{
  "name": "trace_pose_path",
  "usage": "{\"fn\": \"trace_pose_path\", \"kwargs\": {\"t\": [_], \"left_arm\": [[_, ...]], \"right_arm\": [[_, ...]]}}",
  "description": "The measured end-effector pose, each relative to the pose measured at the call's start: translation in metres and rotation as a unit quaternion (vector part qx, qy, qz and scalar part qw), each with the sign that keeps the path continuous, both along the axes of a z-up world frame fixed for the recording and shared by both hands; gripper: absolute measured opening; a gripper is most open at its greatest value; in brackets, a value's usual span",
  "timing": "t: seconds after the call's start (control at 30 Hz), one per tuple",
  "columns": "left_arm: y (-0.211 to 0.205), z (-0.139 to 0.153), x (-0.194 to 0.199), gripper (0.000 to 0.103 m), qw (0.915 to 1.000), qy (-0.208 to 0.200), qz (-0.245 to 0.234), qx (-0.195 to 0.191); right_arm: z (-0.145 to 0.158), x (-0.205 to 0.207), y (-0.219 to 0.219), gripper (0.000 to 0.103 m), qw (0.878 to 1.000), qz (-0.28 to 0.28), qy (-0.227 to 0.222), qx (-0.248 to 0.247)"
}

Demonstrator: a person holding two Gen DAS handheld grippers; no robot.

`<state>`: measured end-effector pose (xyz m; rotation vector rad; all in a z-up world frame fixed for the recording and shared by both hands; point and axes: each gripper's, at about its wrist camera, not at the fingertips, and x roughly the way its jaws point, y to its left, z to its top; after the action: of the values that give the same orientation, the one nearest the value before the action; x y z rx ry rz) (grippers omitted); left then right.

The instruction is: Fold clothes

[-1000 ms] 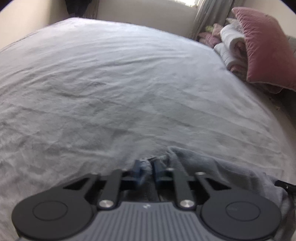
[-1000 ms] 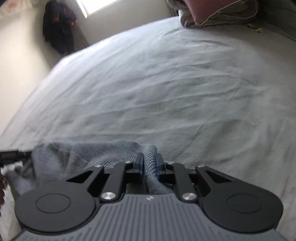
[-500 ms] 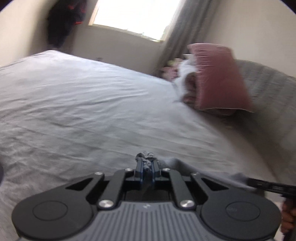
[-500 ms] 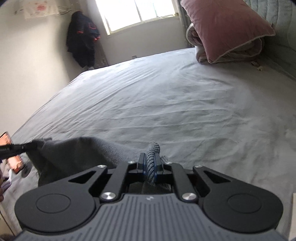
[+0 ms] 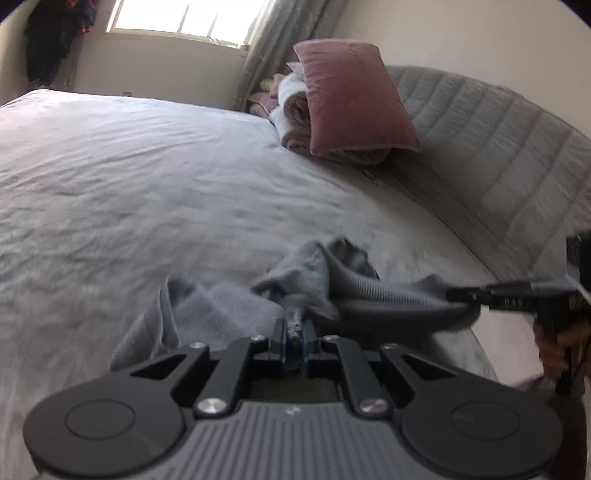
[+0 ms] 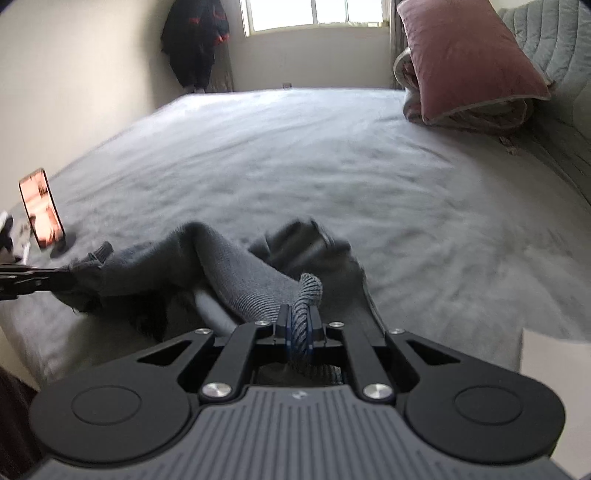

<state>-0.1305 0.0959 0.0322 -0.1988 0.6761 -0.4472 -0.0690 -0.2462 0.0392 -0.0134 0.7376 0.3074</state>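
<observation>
**Grey knit garment held taut between two grippers above the bed**

A person holds a grey knitted garment [image 6: 236, 273] at the near edge of a wide bed [image 6: 332, 155] covered in a pale grey sheet. The right gripper [image 6: 300, 328] is clamped on a bunched, ribbed edge of the knit, which stands up in a thick fold between its blue pads. The left gripper [image 5: 294, 338] is pinched tight on another thin bit of the same garment. Seen from the left wrist, the fabric [image 5: 295, 280] stretches sideways from one set of tongs to the other, the right gripper's black fingertips [image 5: 476, 295] gripping its far end, while loose folds sag onto the sheet just ahead of both grippers. A hand [image 5: 557, 339] shows at the frame's right edge. A pink pillow [image 5: 351, 96] leans on rolled bedding by the quilted headboard [image 5: 498, 147]. A lit phone [image 6: 40, 206] stands propped at the bed's left edge, and a dark jacket [image 6: 195, 40] hangs beside the window [image 6: 314, 14].
</observation>
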Motion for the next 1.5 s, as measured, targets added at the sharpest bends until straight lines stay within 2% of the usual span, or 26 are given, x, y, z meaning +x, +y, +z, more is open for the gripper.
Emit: {"fn": "trace_pose_path", "kwargs": {"t": [0.27,0.4,0.43,0.5,0.53,0.57,0.63,0.73,0.83,0.93,1.07,1.23,1.5], "left_arm": [[0.003,-0.021,-0.041,0.007,0.9973,0.028,-0.045,0.052],[0.008,-0.026,-0.048,0.009,0.9951,0.023,-0.057,0.077],[0.011,-0.025,-0.048,0.014,0.9952,0.019,-0.055,0.078],[0.017,-0.023,-0.049,0.030,0.9963,0.008,-0.048,0.070],[0.021,-0.021,-0.049,0.048,0.9972,0.001,-0.041,0.062],[0.024,-0.019,-0.047,0.059,0.9978,-0.005,-0.034,0.056],[0.028,-0.015,-0.041,0.064,0.9982,-0.016,-0.018,0.055],[0.022,-0.011,-0.020,0.064,0.9955,-0.016,0.020,0.091],[0.002,-0.010,0.006,0.065,0.9853,-0.005,0.058,0.160],[-0.010,-0.012,0.027,0.065,0.9772,0.004,0.088,0.193],[-0.013,-0.022,0.042,0.065,0.9767,0.011,0.101,0.189],[-0.006,-0.040,0.052,0.064,0.9798,0.034,0.120,0.157],[0.000,-0.055,0.057,0.064,0.9711,0.054,0.139,0.186]], "right_arm": [[-0.026,-0.040,-0.002,0.009,0.998,-0.004,0.048,-0.030],[-0.035,-0.048,-0.005,0.010,0.998,-0.004,0.064,-0.029],[-0.035,-0.049,-0.005,0.011,0.998,-0.003,0.065,-0.026],[-0.033,-0.049,-0.006,0.017,0.998,-0.008,0.062,-0.018],[-0.032,-0.049,-0.006,0.018,0.998,-0.009,0.061,-0.012],[-0.030,-0.049,-0.006,0.021,0.998,-0.009,0.059,-0.006],[-0.025,-0.048,-0.004,0.051,0.999,-0.010,0.052,0.012],[-0.020,-0.043,0.007,0.053,0.999,-0.005,0.037,0.023],[-0.020,-0.033,0.025,0.053,0.999,0.002,0.034,0.023],[-0.021,-0.026,0.047,0.053,0.999,0.013,0.034,0.021],[-0.021,-0.020,0.072,0.053,0.999,0.026,0.020,0.005],[-0.030,-0.006,0.106,0.053,0.999,0.045,0.013,-0.010],[-0.054,0.010,0.162,0.053,0.993,0.078,-0.026,-0.090]]}}
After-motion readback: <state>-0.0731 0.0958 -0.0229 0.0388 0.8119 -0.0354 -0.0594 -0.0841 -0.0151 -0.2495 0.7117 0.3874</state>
